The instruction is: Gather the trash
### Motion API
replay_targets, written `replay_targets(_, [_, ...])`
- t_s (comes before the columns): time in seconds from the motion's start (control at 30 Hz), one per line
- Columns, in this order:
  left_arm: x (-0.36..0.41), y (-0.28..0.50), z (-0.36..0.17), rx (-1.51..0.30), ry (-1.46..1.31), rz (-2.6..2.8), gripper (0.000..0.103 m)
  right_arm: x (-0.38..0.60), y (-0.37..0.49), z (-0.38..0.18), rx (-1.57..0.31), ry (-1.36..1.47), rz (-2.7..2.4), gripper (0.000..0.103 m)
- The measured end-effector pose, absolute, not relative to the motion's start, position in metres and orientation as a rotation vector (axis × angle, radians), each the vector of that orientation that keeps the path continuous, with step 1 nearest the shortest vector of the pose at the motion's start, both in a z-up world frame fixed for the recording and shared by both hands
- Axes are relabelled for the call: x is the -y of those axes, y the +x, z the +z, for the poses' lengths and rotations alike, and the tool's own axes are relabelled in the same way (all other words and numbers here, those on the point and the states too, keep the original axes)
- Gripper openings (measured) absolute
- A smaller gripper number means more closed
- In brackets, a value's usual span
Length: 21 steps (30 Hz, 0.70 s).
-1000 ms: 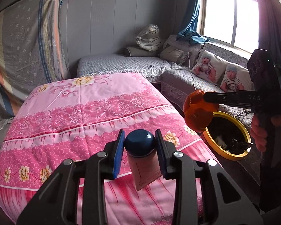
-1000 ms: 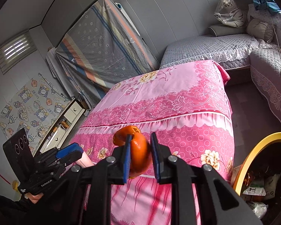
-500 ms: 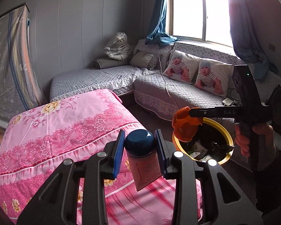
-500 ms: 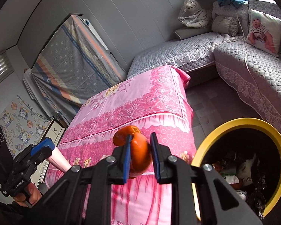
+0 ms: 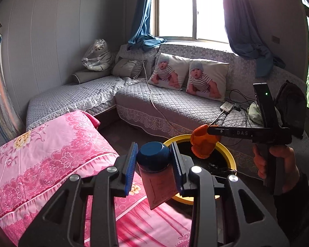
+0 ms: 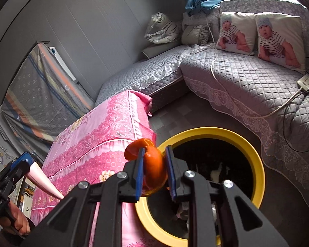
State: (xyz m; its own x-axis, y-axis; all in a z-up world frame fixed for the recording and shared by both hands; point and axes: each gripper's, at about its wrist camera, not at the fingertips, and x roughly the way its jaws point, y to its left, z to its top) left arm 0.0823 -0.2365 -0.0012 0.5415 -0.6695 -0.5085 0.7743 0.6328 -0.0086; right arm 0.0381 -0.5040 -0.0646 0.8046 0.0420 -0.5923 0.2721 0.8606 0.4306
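My left gripper (image 5: 154, 158) is shut on a pink tube with a dark blue cap (image 5: 153, 154), held above the edge of the pink bed. My right gripper (image 6: 154, 168) is shut on an orange peel (image 6: 152, 168), held over the near rim of the yellow-rimmed trash bin (image 6: 255, 154). In the left wrist view the peel (image 5: 203, 144) hangs over the bin (image 5: 229, 158), which has a black liner with trash inside. The tube and left gripper also show at the left edge of the right wrist view (image 6: 39, 177).
The pink flowered bed cover (image 5: 41, 150) lies left of the bin. A grey quilted corner sofa (image 5: 175, 103) with two baby-print pillows, cables and a power strip (image 5: 227, 106) runs behind the bin. A wrapped plush tiger (image 5: 96, 56) sits in the corner.
Both grippers swung right, away from the bed and toward the bin. The orange peel now hangs over the bin's opening. Both grips are unchanged.
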Motion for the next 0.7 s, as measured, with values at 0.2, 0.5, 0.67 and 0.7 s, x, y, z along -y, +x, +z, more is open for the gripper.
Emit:
replay_targets(0.2, [0.300, 0.098, -0.019, -0.519, 0.221, -0.961, 0.030, 0.536, 0.034, -0.091, -0.655, 0.592, -0.206, 0.019])
replay_targets(0.5, [0.321, 0.130, -0.044, -0.574, 0.070, -0.967, 0.081, 0.562, 0.020, -0.099, -0.638, 0.678, -0.329, 0.054])
replay_targets(0.67, [0.274, 0.135, -0.030, -0.499, -0.015, -0.906, 0.095, 0.555, 0.006, -0.085, -0.563, 0.648, -0.537, 0.092])
replay_targets(0.7, [0.264, 0.135, -0.026, -0.477, -0.023, -0.872, 0.095, 0.551, 0.007, -0.084, -0.549, 0.625, -0.595, 0.095])
